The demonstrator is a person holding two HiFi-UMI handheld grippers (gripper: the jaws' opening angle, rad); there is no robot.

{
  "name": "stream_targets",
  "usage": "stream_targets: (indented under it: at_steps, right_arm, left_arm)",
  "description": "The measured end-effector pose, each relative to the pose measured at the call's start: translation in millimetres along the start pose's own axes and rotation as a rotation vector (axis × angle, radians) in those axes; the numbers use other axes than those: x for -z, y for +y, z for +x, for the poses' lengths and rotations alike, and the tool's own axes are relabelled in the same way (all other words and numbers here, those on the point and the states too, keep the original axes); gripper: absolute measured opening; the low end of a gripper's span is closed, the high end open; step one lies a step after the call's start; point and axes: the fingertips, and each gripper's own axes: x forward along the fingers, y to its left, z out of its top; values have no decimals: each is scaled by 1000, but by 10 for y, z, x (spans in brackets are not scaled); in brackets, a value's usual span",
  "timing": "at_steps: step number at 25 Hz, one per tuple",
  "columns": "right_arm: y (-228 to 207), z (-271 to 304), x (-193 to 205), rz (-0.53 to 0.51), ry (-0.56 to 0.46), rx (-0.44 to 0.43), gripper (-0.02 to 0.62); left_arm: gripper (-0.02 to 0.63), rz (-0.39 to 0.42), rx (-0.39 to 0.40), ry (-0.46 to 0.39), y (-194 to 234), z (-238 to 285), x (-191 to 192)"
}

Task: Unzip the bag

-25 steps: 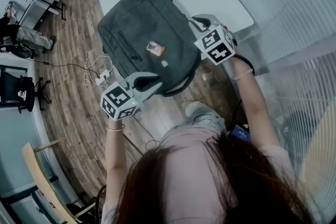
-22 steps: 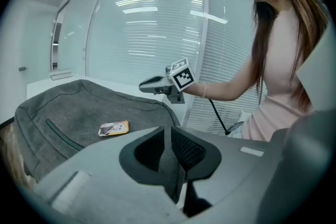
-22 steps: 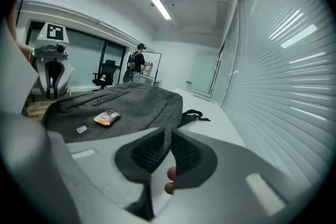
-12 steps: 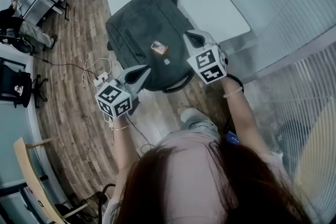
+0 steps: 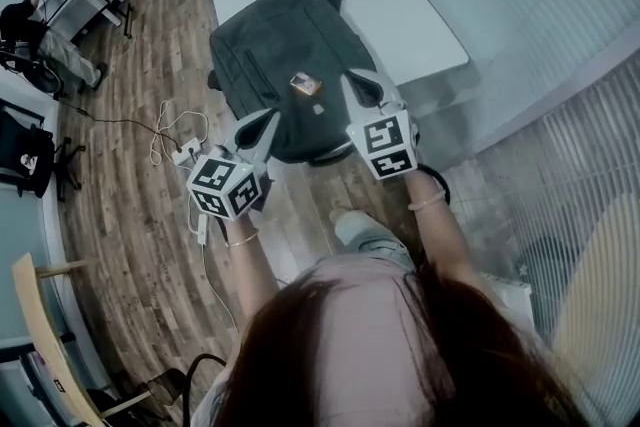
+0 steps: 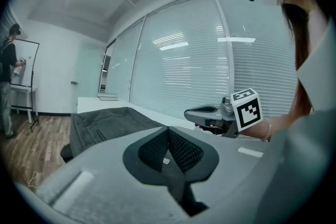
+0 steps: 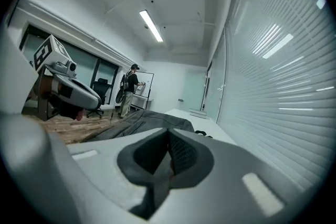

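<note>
The dark bag (image 5: 280, 65) lies flat on the near end of the white table (image 5: 400, 5), a small tag (image 5: 305, 83) on its top. Both tools are held raised over its near edge, one at each side. The left gripper (image 5: 262, 125) has just been closing and now its jaws meet on nothing; the right gripper (image 5: 357, 87) is also closed and empty

Dark grey bag (image 5: 280, 75): matt cloth, fine weave. White table (image 5: 410, 15) under the bag: smooth, matt. Left of the bag, floor (image 5: 130, 215): wood planks, grain showing. Near the bag, left gripper (image 5: 268, 120) and right gripper (image 5: 358, 87): smooth grey plastic; pads (image 6: 184, 150) black, mesh-textured.
</note>
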Motion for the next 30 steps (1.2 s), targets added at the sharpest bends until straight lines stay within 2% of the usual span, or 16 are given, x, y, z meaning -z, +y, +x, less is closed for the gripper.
stream_targets:
  at_steps: [7,23,30]
  right_arm:
    - [244,-312,-253,11,-67,42,3]
    - [492,-903,-385,26,-118,56,3]
    - [592,-1102,-332,97,-102,22,3]
  left_arm:
    - [10,6,-111,-70,-152,-203,-116]
    - [9,8,-207,-188,-541,-729,-262]
    - [9,-5,-217,-185,-692,-835,-176]
